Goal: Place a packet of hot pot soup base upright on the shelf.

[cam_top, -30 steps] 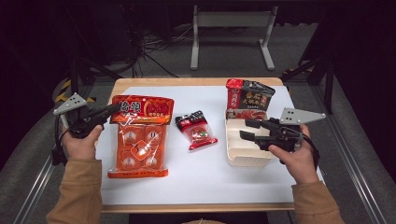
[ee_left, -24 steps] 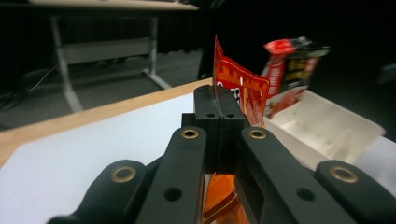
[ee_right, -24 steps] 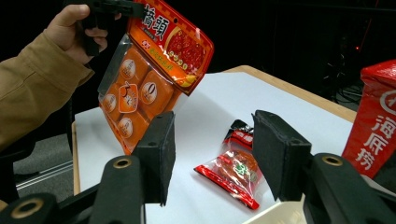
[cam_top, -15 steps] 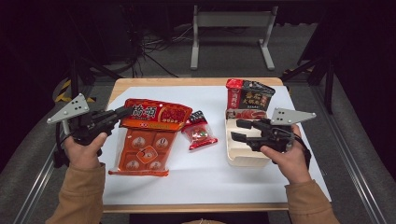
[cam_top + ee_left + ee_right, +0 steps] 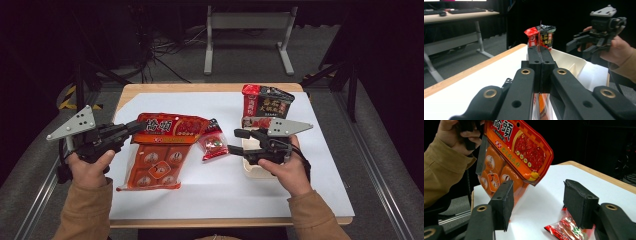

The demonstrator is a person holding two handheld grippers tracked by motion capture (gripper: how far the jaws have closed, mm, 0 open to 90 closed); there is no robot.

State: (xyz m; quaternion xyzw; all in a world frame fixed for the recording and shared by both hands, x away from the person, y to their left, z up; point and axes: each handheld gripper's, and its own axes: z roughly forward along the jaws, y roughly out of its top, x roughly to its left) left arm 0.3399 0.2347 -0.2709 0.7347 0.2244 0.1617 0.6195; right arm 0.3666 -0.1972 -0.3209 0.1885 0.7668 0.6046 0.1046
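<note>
The left gripper (image 5: 134,128) pinches the orange bag (image 5: 160,150) by its top edge, lifting it, while the right gripper (image 5: 236,141), jaws just opened wide and empty, must next close on the bag's far edge in front of it.

A large orange snack bag (image 5: 160,150) is hanging by its top edge, lifted clear at the upper end while its lower end is resting on the white table covering. It is glossy, printed with bold characters along the top, a red food picture and rows of rounded orange portions below. In the right gripper view the bag (image 5: 511,157) is tilting, its top corner raised high. A small red packet (image 5: 212,142) is lying flat just beside the bag's right edge, showing a green and red mark on its front.
</note>
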